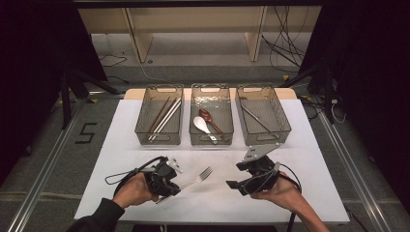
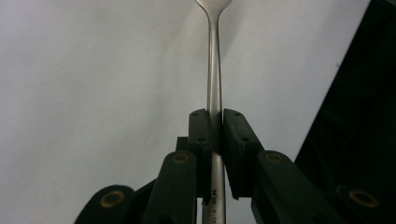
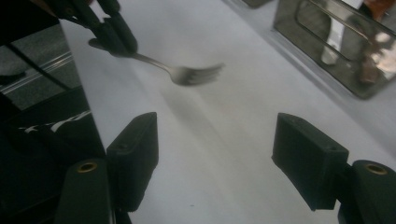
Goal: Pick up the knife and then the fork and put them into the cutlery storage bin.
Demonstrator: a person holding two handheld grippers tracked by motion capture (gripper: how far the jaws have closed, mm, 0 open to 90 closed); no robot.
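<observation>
Left tongs (image 2: 215,135) clamped on fork (image 2: 214,70) handle — fork lifted off white surface (image 1: 121,145) (tines toward the trays). Right tongs (image 3: 229,158) wide apart, nothing btwn them, near fork's tines.

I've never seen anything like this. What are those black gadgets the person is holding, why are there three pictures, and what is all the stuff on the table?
There is no robot here: a person holds a hand-held claw in each hand. One picture looks down from above the white table. The other two come from small cameras riding on each claw, looking along its black jaws. The left claw is shut on the handle of a metal fork. The right claw stands open and holds nothing. At the back are three clear bins: the left bin holds chopsticks, the middle bin spoons, and the right bin a thin metal utensil.
</observation>
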